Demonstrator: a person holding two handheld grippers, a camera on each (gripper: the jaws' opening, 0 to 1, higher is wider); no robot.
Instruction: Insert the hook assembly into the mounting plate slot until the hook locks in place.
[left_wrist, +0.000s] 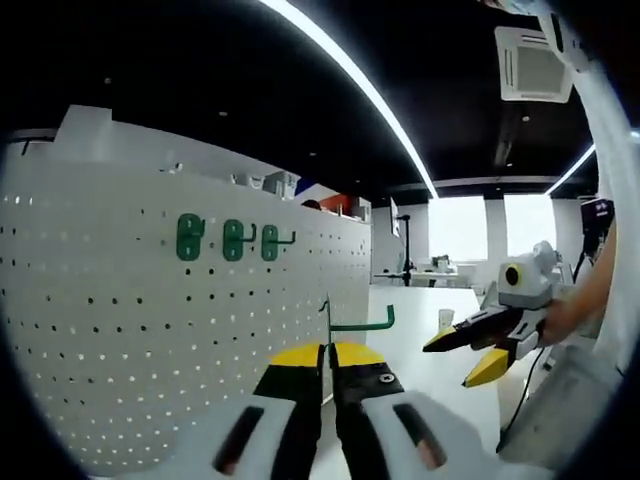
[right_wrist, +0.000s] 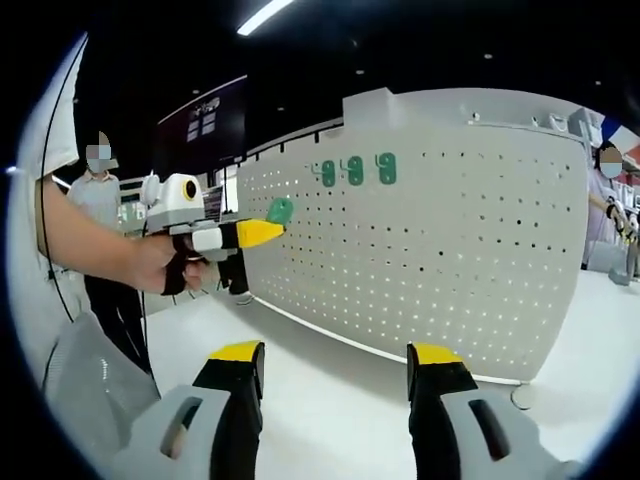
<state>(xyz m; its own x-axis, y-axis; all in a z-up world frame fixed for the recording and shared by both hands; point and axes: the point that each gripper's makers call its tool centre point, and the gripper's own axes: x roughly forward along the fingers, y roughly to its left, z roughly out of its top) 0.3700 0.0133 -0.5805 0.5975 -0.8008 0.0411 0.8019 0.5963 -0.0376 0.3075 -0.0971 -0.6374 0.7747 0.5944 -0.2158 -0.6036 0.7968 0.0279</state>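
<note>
A white pegboard (left_wrist: 120, 320) stands upright on the white table, with three green hooks (left_wrist: 233, 240) mounted in a row near its top. My left gripper (left_wrist: 327, 356) is shut on a loose green hook (left_wrist: 365, 323) by its thin wire stem; the curled end points right, away from the board. From the right gripper view, the left gripper (right_wrist: 262, 232) holds that green hook (right_wrist: 281, 210) close to the pegboard's (right_wrist: 460, 250) left edge, below the mounted hooks (right_wrist: 354, 170). My right gripper (right_wrist: 336, 352) is open and holds nothing; it hangs off to the side (left_wrist: 465, 352).
The white table (right_wrist: 330, 380) runs along the foot of the board. A person's hand (right_wrist: 160, 265) grips the left tool. One person stands behind at the left (right_wrist: 100, 200), another at the right edge (right_wrist: 607, 190). Desks and windows (left_wrist: 455, 225) lie beyond.
</note>
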